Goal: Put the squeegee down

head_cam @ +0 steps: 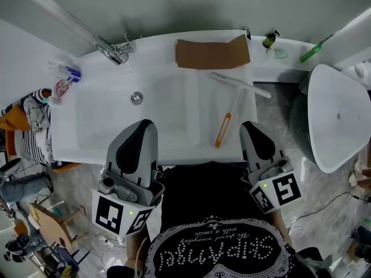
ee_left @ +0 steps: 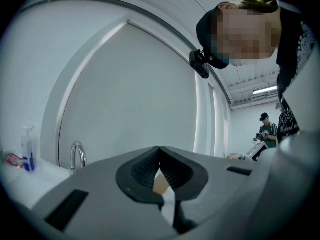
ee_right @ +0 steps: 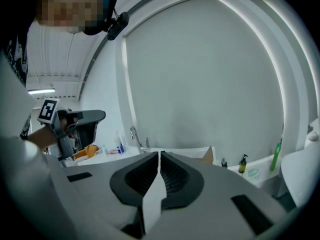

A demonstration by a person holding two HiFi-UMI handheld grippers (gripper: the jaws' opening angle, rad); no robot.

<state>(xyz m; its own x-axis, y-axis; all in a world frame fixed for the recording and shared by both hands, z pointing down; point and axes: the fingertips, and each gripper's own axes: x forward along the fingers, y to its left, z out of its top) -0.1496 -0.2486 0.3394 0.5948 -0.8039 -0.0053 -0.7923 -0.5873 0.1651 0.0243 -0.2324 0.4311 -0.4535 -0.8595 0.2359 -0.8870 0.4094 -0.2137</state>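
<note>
Faucet (head_cam: pixel 116 51) stands at the counter's (head_cam: pixel 157 46) back left corner. Left tool (head_cam: pixel 142 129) sits over the front edge, its jaws pressed together on nothing. Cardboard (head_cam: pixel 213 52) lies along the back edge. Squeegee (head_cam: pixel 223 129) lies flat near the counter's right edge, orange handle toward the front, with neither of the 2 tools touching it. Right tool (head_cam: pixel 250 129), near that handle, is pressed together and empty.
</note>
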